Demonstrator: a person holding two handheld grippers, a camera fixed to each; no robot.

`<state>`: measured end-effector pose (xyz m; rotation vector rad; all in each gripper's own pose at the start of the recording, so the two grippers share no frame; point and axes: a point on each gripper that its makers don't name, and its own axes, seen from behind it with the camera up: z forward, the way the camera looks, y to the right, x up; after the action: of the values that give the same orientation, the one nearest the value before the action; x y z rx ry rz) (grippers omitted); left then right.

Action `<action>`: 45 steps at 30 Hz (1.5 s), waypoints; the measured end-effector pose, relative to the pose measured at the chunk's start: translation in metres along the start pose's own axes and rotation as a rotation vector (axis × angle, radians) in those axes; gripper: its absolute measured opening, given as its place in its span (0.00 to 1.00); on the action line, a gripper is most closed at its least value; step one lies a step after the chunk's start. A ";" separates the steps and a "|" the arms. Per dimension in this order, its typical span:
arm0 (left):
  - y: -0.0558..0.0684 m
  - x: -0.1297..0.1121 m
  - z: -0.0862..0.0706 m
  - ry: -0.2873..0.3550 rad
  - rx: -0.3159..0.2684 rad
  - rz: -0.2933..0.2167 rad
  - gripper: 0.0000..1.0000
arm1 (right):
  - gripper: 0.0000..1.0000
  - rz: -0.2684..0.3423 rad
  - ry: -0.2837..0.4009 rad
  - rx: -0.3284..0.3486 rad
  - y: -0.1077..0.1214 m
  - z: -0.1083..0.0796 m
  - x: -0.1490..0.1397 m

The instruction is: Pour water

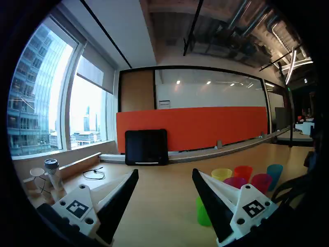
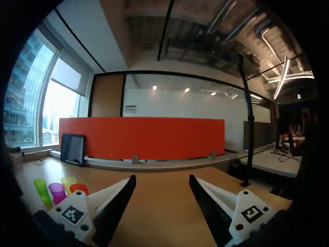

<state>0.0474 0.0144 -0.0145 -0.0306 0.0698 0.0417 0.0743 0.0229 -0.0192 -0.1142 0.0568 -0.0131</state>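
Observation:
A cluster of coloured plastic cups stands on the wooden table. In the left gripper view they sit at the right: yellow cup [image 1: 221,173], orange cup [image 1: 243,171], teal cup [image 1: 274,173], two pink-purple cups [image 1: 261,181], and a green cup [image 1: 202,212] partly behind the right finger. My left gripper [image 1: 165,177] is open, empty, just short of them. In the right gripper view the same cups lie at far left: green cup [image 2: 42,190], purple cup [image 2: 57,192], yellow cup [image 2: 68,183], orange cup [image 2: 78,188]. My right gripper [image 2: 161,179] is open over bare table, empty.
A dark tablet [image 1: 146,147] leans against the orange divider [image 1: 193,127] at the table's back. A paper coffee cup [image 1: 53,173] and a cable [image 1: 93,173] lie near the window ledge at left. A black pole [image 2: 248,136] stands at the table's right edge, with further desks beyond.

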 end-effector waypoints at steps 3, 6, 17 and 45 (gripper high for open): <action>-0.002 -0.007 0.000 -0.006 0.007 -0.013 0.97 | 1.00 0.003 0.003 -0.004 0.000 0.000 0.001; -0.002 -0.016 0.000 -0.017 0.008 -0.019 0.97 | 1.00 0.008 0.000 -0.002 -0.001 0.000 0.002; 0.000 -0.032 0.005 -0.031 -0.003 -0.054 0.97 | 1.00 0.004 0.013 0.004 -0.005 0.001 0.012; -0.005 -0.047 0.010 -0.067 0.000 -0.048 0.97 | 1.00 0.010 0.022 0.002 -0.005 -0.001 0.021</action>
<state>0.0020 0.0080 -0.0010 -0.0311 0.0023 -0.0048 0.0948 0.0175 -0.0209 -0.1118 0.0788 -0.0047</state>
